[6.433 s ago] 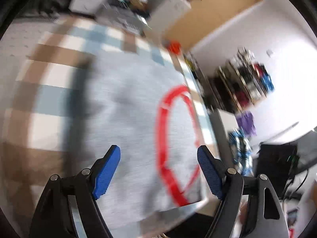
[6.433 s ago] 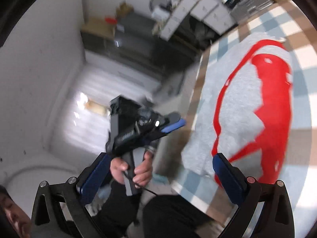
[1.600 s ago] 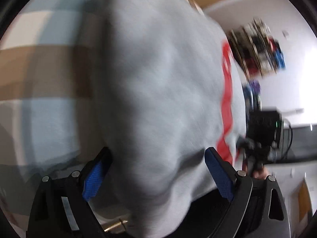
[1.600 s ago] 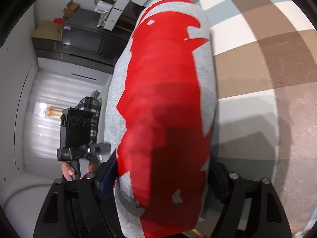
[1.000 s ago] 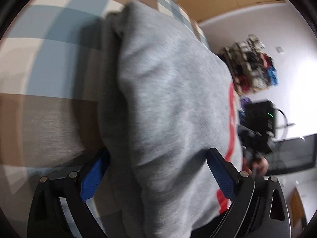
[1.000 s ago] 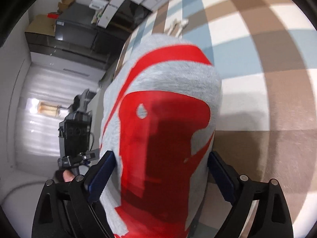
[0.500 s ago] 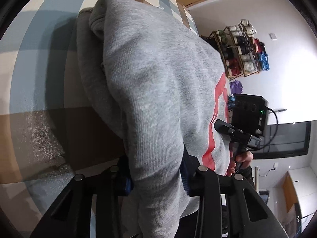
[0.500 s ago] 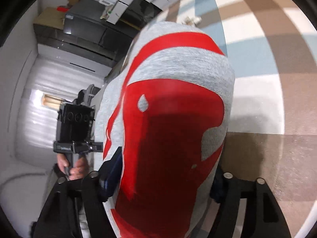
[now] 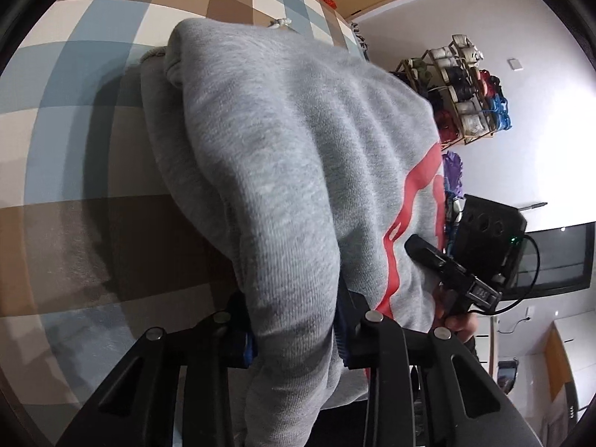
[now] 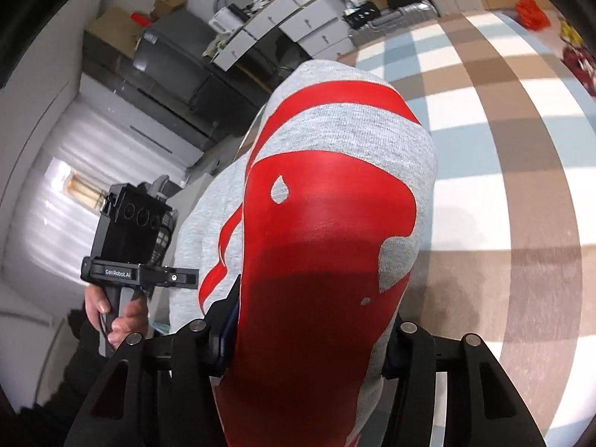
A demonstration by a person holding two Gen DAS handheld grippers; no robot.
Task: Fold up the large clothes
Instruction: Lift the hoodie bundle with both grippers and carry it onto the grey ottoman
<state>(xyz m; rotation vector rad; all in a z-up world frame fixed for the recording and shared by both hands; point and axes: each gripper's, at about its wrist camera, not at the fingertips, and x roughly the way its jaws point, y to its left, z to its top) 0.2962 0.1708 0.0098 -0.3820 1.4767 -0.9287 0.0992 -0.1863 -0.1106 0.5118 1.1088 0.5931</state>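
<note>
Pinching the grey sweatshirt (image 9: pixel 298 171) near-edge bunches, my left gripper (image 9: pixel 294 329) and right gripper (image 10: pixel 305 335) have just been closing; checked mat (image 10: pixel 521 149) is lying open ahead.

A second ago both my grippers gaped around the thick grey fleece sweatshirt with the red print (image 9: pixel 283 171). Now my left gripper (image 9: pixel 294 331) and right gripper (image 10: pixel 309 331) have just been closing, pinching bunched fabric, near edge lifted off the checked mat (image 9: pixel 67 74).
</note>
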